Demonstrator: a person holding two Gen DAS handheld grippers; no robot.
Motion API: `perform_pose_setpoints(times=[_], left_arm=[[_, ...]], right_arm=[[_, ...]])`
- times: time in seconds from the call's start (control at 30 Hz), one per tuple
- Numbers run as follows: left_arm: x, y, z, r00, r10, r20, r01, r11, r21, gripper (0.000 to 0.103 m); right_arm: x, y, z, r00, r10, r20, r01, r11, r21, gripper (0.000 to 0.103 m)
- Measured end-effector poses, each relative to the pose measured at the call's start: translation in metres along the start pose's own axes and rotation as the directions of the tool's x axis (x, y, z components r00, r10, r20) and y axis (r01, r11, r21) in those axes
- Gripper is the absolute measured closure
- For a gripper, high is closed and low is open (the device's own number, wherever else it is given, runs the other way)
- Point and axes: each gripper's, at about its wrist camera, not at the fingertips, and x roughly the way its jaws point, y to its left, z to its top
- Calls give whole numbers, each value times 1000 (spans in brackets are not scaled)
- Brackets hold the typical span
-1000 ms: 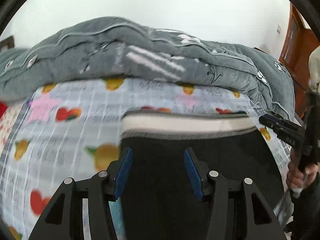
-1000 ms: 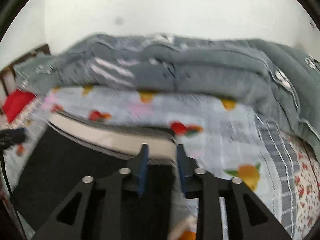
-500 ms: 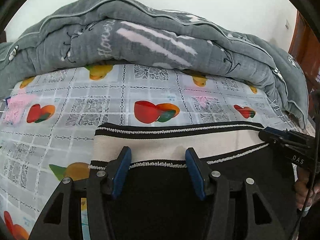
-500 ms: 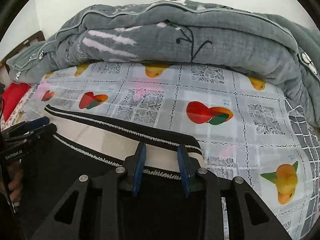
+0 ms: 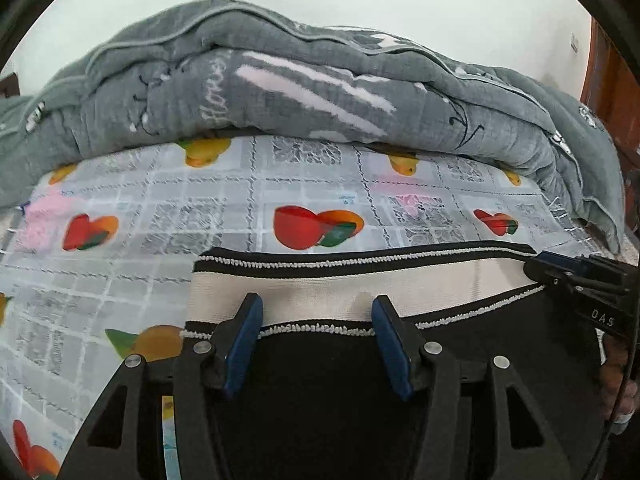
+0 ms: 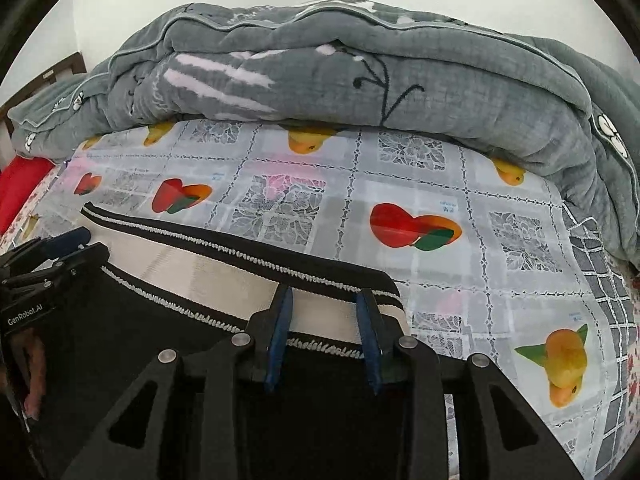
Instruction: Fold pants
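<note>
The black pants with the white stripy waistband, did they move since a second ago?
Yes. The black pants with the white striped waistband now lie lower and flatter on the fruit-print sheet, farther from the grey quilt.

Both black plastic grippers, left (image 5: pixel 316 340) and right (image 6: pixel 324 336), carry blue-padded fingers (image 5: pixel 244 344), silver screws and white lettering.
</note>
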Motion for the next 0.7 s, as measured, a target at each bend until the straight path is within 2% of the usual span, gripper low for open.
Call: perform_pose_setpoints(times=[0.03, 0.07, 0.13, 0.2, 0.23, 0.27, 0.3, 0.37, 0.43, 0.5, 0.57, 0.7], left_arm=[[-6, -4, 2, 998, 56, 24, -57, 998, 19, 57], [-11, -8, 5, 995, 84, 46, -86, 996, 39, 57], [-15, -16, 14, 991, 100, 90, -108, 990, 90, 57], [-7, -18, 22, 997, 51, 62, -58, 992, 111, 56], [9, -18, 25, 999, 32, -12, -31, 994, 106, 54], [20, -15, 24, 998, 44, -47, -39, 995, 91, 54], [23, -13, 22, 998, 41, -54, -36, 996, 82, 54], [16, -5, 20, 999, 29, -44, -26, 998, 61, 54], [5, 2, 16, 998, 37, -47, -35, 998, 60, 54], [-5, 7, 8, 998, 13, -67, -9, 998, 60, 53], [-17, 10, -3, 996, -4, -92, 11, 998, 68, 51], [-35, 14, -32, 989, -55, -136, 57, 998, 12, 49]], right_arm=[[-1, -1, 1, 1000, 4, -1, -4, 1000, 4, 71], [-1, -2, 1, 1000, 10, -3, -10, 1000, 4, 71], [-5, -7, 7, 999, 33, -20, -33, 999, 17, 70], [-12, -8, 17, 998, 55, -9, -54, 997, 63, 70], [-11, -6, 22, 997, 79, -3, -78, 993, 84, 69], [-5, 2, 25, 994, 105, -28, -103, 992, 79, 65], [2, 10, 25, 995, 91, -49, -88, 995, 54, 64], [12, 24, 21, 998, 29, -64, -30, 999, -21, 65], [3, 15, 21, 998, 42, -54, -41, 999, 10, 64], [-9, 3, 13, 999, 3, -42, -2, 1000, 28, 64], [-21, -5, 0, 1000, 7, -23, -7, 1000, 25, 64], [-45, -13, -30, 1000, -4, 9, 3, 999, 49, 64]])
